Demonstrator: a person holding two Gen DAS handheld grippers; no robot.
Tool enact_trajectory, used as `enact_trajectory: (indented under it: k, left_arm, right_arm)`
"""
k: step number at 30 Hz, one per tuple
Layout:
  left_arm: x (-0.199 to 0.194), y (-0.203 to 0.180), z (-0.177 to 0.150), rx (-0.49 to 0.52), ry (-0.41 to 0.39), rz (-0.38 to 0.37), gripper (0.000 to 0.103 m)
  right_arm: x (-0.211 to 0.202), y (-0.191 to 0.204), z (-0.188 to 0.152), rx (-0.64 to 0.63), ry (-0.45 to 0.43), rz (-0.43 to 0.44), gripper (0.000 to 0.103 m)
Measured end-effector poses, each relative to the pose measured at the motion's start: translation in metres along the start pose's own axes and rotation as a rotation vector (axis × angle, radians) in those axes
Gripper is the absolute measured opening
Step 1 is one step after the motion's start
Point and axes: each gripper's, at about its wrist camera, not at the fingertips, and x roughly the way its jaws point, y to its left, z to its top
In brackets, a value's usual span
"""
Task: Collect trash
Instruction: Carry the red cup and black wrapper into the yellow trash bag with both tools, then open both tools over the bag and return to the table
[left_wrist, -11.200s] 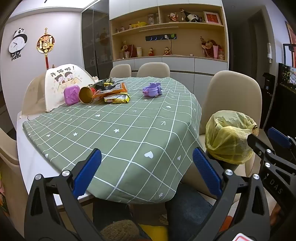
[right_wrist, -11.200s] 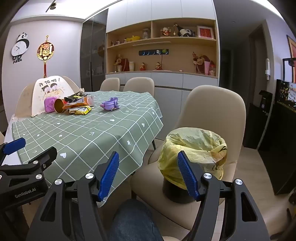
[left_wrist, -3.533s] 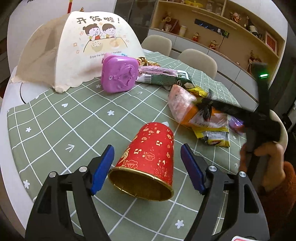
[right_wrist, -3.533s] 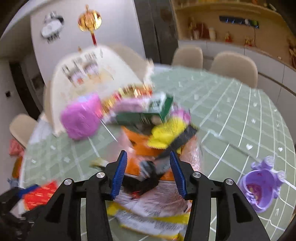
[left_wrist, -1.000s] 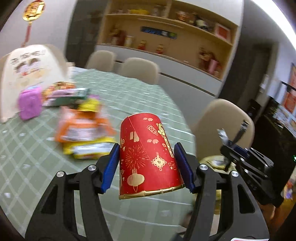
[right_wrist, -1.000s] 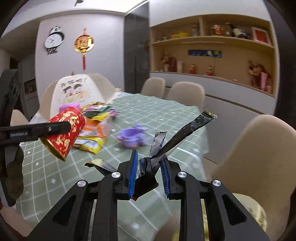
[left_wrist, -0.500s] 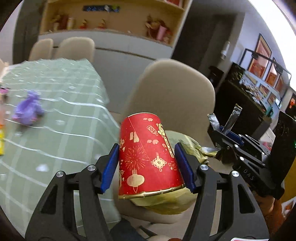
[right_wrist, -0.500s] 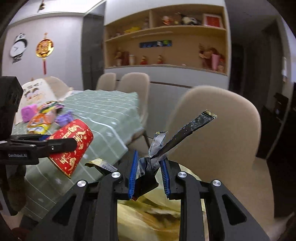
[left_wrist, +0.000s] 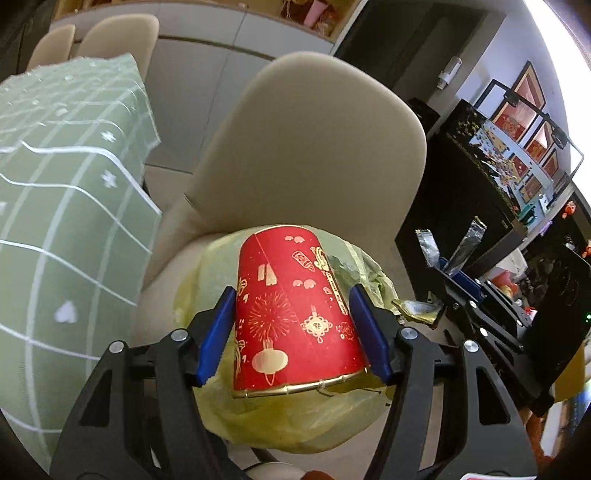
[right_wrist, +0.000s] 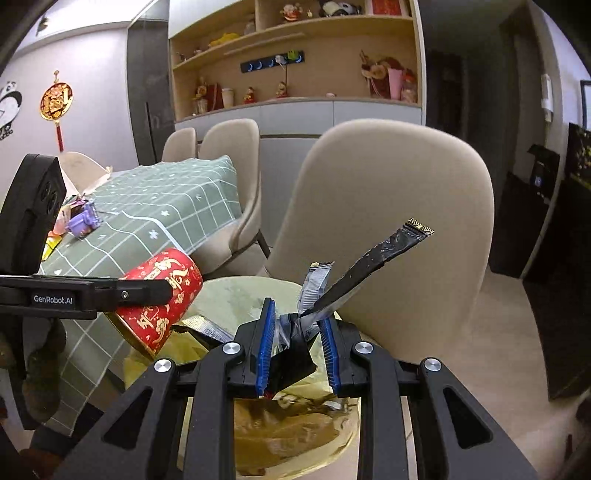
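Observation:
A red paper cup (left_wrist: 295, 314) with gold patterns, mouth towards me, sits between the blue pads of my left gripper (left_wrist: 291, 295), whose jaws are opening while the pads still touch the cup's sides. It hangs right over the yellow trash bag (left_wrist: 295, 417) lining a bin on a beige chair (left_wrist: 314, 147). My right gripper (right_wrist: 297, 317) is shut on a bunch of black and silver wrappers (right_wrist: 369, 258), also above the bag's mouth (right_wrist: 236, 295). The right wrist view shows the cup (right_wrist: 162, 295) tilted at the left, beside the bag's rim.
The table with the green checked cloth (right_wrist: 166, 206) stands left of the chair, with a purple toy (right_wrist: 83, 219) and more wrappers on it. Two more beige chairs and a shelf wall are behind. A dark cabinet (left_wrist: 480, 184) is to the right.
Both grippers have swung from the table over to the chair and come down over the yellow bag. The cup and the wrappers came along in their grips.

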Motion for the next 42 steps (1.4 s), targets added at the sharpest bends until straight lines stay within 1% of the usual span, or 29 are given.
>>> enact_trajectory:
  k: [1,2,3,6,8,11,13,14,16,19,21,22,26,27,28,30,33,35,39,42]
  left_arm:
    - [0.002,0.001,0.0,-0.008,0.007,-0.017,0.063]
    - [0.005,0.002,0.002,-0.019,0.014,-0.032,0.068]
    - [0.007,0.004,0.002,-0.034,0.019,-0.03,0.073]
    - [0.003,0.011,0.007,-0.066,0.004,-0.023,0.084]
    - [-0.009,0.015,0.01,-0.075,-0.017,-0.016,0.086]
    - [-0.033,0.019,0.014,-0.064,-0.073,0.035,0.091]
    - [-0.053,0.024,0.013,-0.061,-0.111,0.06,0.093]
    - [-0.063,0.026,0.012,-0.059,-0.129,0.075,0.094]
    - [-0.084,0.03,0.009,-0.053,-0.182,0.116,0.094]
    - [-0.112,0.036,0.003,-0.045,-0.242,0.157,0.094]
    - [-0.129,0.04,-0.001,-0.036,-0.277,0.187,0.094]
    - [-0.136,0.042,-0.002,-0.031,-0.291,0.201,0.094]
    - [-0.156,0.05,-0.005,-0.017,-0.331,0.237,0.094]
    - [-0.162,0.055,-0.008,-0.021,-0.339,0.243,0.094]
    - [-0.165,0.058,-0.01,-0.027,-0.341,0.245,0.094]
    - [-0.171,0.067,-0.014,-0.044,-0.341,0.252,0.094]
    - [-0.181,0.08,-0.018,-0.068,-0.343,0.266,0.094]
    - [-0.186,0.087,-0.022,-0.083,-0.348,0.265,0.094]
    - [-0.206,0.107,-0.031,-0.115,-0.364,0.255,0.094]
    - [-0.22,0.121,-0.04,-0.133,-0.359,0.263,0.094]
  right_arm:
    - [0.001,0.0,0.0,0.004,0.003,0.0,0.024]
    - [0.003,-0.002,-0.001,0.009,0.007,0.002,0.024]
    - [0.004,-0.003,-0.001,0.013,0.011,0.006,0.024]
    - [0.008,-0.001,-0.001,0.023,0.02,0.03,0.024]
    - [0.012,0.008,0.0,0.022,0.027,0.064,0.024]
    - [0.023,0.029,0.003,0.001,0.041,0.122,0.024]
    - [0.034,0.045,0.004,-0.014,0.063,0.164,0.024]
    - [0.044,0.054,0.003,-0.023,0.087,0.185,0.024]
    - [0.062,0.063,-0.004,-0.027,0.143,0.19,0.024]
    - [0.095,0.068,-0.024,-0.01,0.275,0.181,0.024]
    - [0.105,0.068,-0.033,0.011,0.323,0.173,0.024]
    - [0.106,0.066,-0.033,0.034,0.326,0.171,0.024]
    - [0.097,0.064,-0.03,0.053,0.283,0.121,0.028]
    - [0.093,0.064,-0.029,0.055,0.272,0.113,0.032]
    - [0.09,0.066,-0.028,0.048,0.269,0.102,0.042]
    - [0.082,0.065,-0.03,0.034,0.25,0.086,0.053]
    - [0.069,0.07,-0.026,0.026,0.205,0.052,0.053]
    - [0.059,0.07,-0.02,0.038,0.18,0.059,0.053]
    - [0.036,0.083,-0.007,0.028,0.109,0.093,0.053]
    - [0.025,0.106,0.007,-0.005,0.07,0.142,0.053]
